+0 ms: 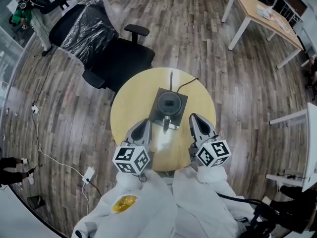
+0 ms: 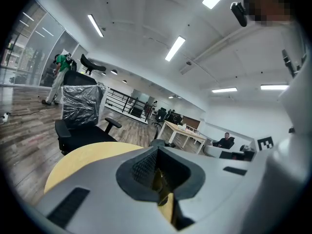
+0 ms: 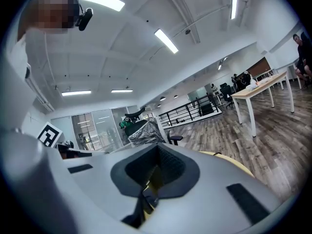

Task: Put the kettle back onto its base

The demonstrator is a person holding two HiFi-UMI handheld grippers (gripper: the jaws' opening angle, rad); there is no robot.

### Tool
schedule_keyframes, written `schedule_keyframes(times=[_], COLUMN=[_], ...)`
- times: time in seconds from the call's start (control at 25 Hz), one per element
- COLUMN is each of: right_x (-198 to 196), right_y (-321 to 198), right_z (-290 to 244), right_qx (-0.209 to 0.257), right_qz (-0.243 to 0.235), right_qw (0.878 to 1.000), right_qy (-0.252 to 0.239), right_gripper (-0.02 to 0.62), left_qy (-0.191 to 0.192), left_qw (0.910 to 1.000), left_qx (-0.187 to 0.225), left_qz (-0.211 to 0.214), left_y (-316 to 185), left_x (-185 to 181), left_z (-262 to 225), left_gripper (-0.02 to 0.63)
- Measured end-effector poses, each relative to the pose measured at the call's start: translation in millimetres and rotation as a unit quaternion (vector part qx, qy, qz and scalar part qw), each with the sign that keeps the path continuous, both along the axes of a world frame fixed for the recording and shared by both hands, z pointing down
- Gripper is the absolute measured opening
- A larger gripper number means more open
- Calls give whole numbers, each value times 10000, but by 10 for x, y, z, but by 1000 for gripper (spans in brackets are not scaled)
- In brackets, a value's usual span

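Note:
In the head view a grey kettle (image 1: pixel 169 102), seen from above, stands on its dark square base (image 1: pixel 157 99) in the middle of a round yellow table (image 1: pixel 131 103). Its handle (image 1: pixel 167 124) points toward me. My left gripper (image 1: pixel 143 124) hovers just left of the handle, and my right gripper (image 1: pixel 194 119) just right of it. Neither touches the kettle. In the left gripper view the left gripper (image 2: pixel 158 179) has its jaws closed together with nothing between them. The right gripper (image 3: pixel 151 179) looks the same in its own view.
A black cord (image 1: pixel 187 85) runs from the base off the table's far edge. A black office chair (image 1: pixel 119 58) stands behind the table, with a plastic-wrapped chair (image 1: pixel 86 26) beyond it. A wooden desk (image 1: pixel 262 16) is at the far right. Cables and a power strip (image 1: pixel 88 174) lie on the floor at left.

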State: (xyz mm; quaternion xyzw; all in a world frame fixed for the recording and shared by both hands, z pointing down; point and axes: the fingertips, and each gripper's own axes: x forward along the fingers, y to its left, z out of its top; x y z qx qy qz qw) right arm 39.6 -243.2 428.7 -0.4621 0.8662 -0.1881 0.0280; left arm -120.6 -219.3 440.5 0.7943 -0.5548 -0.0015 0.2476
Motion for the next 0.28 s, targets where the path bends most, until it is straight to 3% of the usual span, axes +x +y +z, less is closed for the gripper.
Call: schedule_keyframes(times=[0.28], right_x=[-18], right_y=[76], right_z=[-9], right_qx=[-6], right_qz=[-83], right_qw=[10000], right_qy=[45], right_gripper=[11], left_qy=[-102], left_qw=[9999], left_qx=[-6], left_qz=[56], left_y=[88], left_x=[138], left_z=[-6], left_gripper=[2])
